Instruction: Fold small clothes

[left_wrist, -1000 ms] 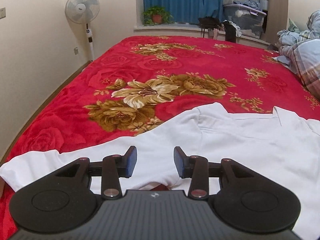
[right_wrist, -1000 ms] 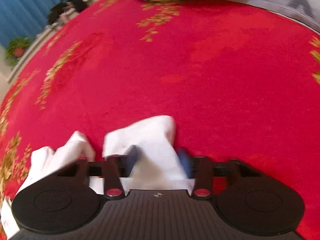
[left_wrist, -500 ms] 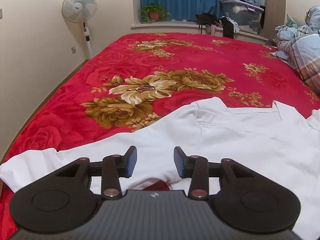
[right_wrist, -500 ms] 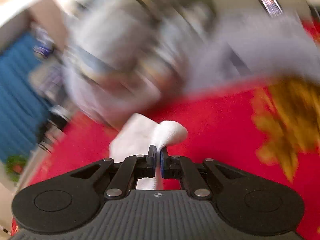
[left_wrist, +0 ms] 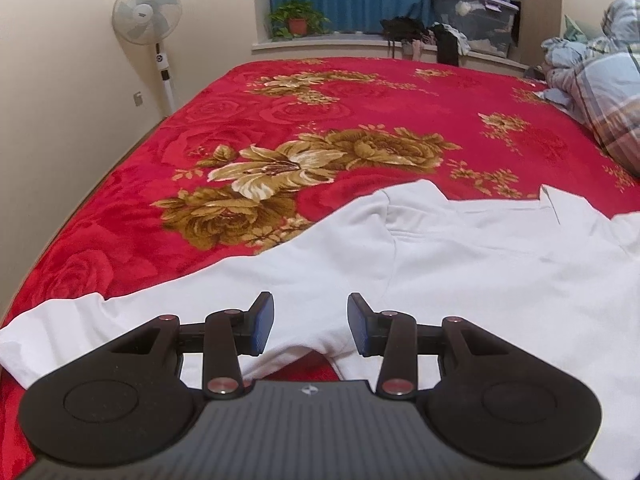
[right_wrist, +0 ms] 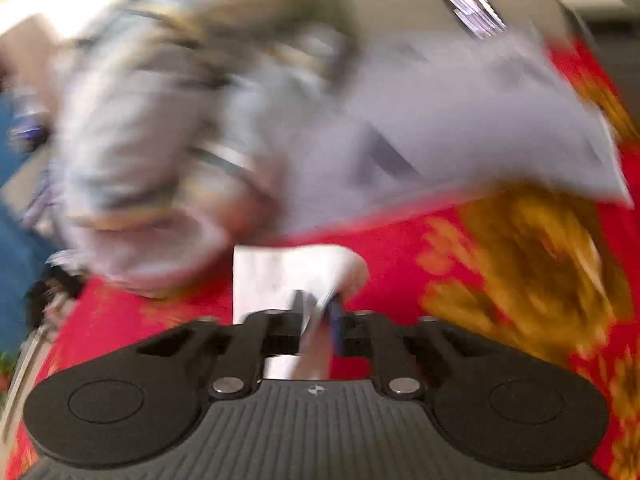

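- White shirt (left_wrist: 460, 264) lay spread at bed's (left_wrist: 320, 120) near edge.
- Left claw (left_wrist: 310, 326) wide open, empty, above sleeve.
- Right claw (right_wrist: 318, 320) pinched shirt fabric, blurred.
- Step: probably first fold; next, carry held part across.

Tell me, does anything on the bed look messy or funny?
Yes. A plaid blanket is bunched in a heap on the red bedspread's far right side. The white shirt lies rumpled, one bit pinched in the right claw.

Home bedroom: floral bedspread (left_wrist: 248, 128) (rumpled quilt (left_wrist: 596, 80)), pedestal fan (left_wrist: 147, 12)
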The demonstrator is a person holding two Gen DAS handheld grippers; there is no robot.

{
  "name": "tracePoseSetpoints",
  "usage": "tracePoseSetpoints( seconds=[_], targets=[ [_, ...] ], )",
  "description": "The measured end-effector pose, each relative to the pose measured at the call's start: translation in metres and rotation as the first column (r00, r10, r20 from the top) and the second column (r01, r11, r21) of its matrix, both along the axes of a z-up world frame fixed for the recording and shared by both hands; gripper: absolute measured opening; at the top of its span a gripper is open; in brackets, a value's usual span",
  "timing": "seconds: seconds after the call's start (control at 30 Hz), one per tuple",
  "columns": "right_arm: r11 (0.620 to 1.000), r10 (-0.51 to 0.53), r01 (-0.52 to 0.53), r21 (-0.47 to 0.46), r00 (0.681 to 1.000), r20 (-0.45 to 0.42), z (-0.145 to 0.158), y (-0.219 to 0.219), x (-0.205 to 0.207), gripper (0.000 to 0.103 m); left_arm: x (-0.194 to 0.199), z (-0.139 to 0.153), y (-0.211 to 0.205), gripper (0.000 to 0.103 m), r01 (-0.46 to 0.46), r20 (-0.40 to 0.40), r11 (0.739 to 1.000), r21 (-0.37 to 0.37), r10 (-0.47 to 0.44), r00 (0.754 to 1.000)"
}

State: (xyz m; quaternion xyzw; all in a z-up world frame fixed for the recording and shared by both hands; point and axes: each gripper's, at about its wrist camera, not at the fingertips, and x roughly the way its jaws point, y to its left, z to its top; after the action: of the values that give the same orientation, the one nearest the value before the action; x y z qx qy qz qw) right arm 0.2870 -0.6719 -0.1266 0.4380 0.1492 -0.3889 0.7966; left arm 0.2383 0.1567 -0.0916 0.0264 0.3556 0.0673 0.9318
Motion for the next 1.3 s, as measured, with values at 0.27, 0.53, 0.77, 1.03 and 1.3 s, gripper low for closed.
tracePoseSetpoints(
  seconds=[0.27, 0.53, 0.77, 1.03, 1.3],
  targets=[
    [1.0, -0.025, 0.026, 0.013, 0.996, -0.082, -0.031, -0.012, -0.029, 0.035, 0.0, -0.001, 0.0, 0.045, 0.003, -0.004, 1.0, -0.003, -0.003, 1.0],
    [0.998, 0.05, -0.044, 0.044, 0.99, -0.134, -0.054, -0.021, -0.023, 0.035, -0.001, -0.002, 0.0, 0.045, 0.02, -0.007, 1.0, 0.008, -0.02, 1.0],
    [0.978, 0.008, -0.004, -0.21, 1.0, 0.017, -0.011, -0.014, -0.023, 0.004, 0.0, -0.008, 0.0, 0.045, 0.016, -0.018, 1.0, 0.003, -0.016, 1.0],
    [0.994, -0.049, 0.029, -0.103, 0.979, -0.197, -0.049, -0.022, -0.021, 0.024, -0.002, -0.026, -0.003, 0.046, 0.072, -0.101, 0.98, -0.184, -0.092, 0.991],
    [0.996, -0.02, 0.001, -0.09, 0.978, -0.21, -0.043, -0.01, -0.026, 0.024, -0.007, -0.051, -0.023, 0.054, 0.134, -0.226, 0.982, -0.13, -0.161, 0.961]
  ],
)
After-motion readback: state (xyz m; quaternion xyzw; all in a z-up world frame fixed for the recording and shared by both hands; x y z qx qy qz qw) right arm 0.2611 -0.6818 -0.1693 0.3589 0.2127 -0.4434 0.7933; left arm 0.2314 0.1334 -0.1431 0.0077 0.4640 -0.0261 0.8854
